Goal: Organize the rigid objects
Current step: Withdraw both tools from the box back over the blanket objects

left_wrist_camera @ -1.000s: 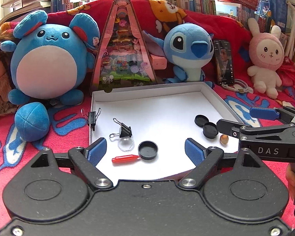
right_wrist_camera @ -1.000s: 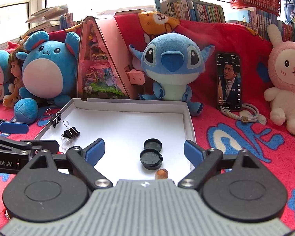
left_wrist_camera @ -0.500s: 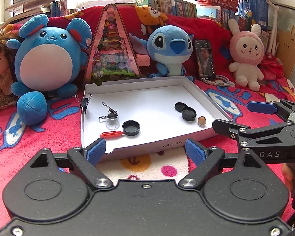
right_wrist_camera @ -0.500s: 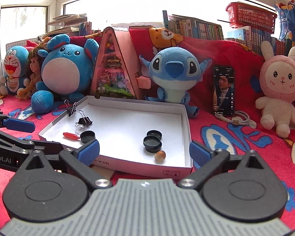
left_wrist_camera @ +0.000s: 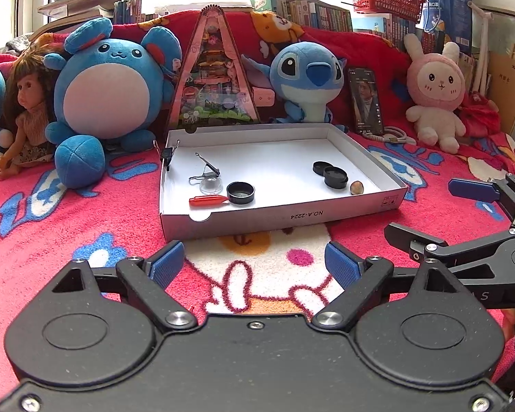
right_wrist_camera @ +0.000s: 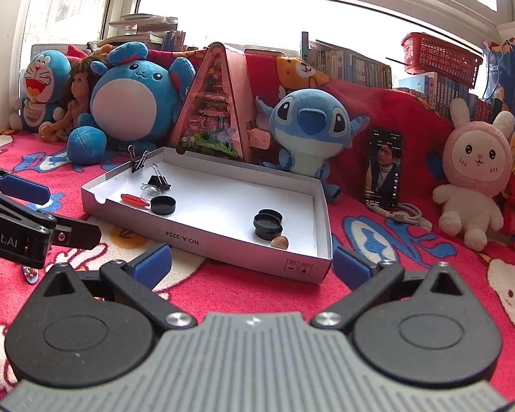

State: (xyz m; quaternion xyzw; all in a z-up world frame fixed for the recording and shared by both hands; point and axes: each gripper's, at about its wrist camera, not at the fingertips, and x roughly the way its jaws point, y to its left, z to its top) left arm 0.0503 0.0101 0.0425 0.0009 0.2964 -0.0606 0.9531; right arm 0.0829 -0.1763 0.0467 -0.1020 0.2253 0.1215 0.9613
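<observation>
A shallow white box point(left_wrist_camera: 281, 216) lies on the red blanket. On its left side are a red-handled tool point(left_wrist_camera: 207, 200), a black cap point(left_wrist_camera: 240, 193), a clear dome point(left_wrist_camera: 211, 184) and a binder clip point(left_wrist_camera: 207, 170). A second clip point(left_wrist_camera: 168, 154) grips the left rim. On the right side are two black caps point(left_wrist_camera: 329, 173) and a brown nut point(left_wrist_camera: 356, 187). My left gripper point(left_wrist_camera: 254, 264) hangs open and empty over the blanket, short of the box's front wall. My right gripper point(right_wrist_camera: 254, 266) is open wide and empty near the box's front right corner point(right_wrist_camera: 321, 267).
Plush toys, a doll point(left_wrist_camera: 24, 110), a pink triangular display box point(left_wrist_camera: 213, 79) and a propped phone point(left_wrist_camera: 366, 99) line the back. A white cable point(right_wrist_camera: 398, 213) lies by the phone. Books and a red basket point(right_wrist_camera: 439, 55) fill the sill. Patterned blanket surrounds the box.
Both grippers have drawn back from over the box to the blanket in front of it. The right jaws have spread wider. Everything in the box has stayed in place.
</observation>
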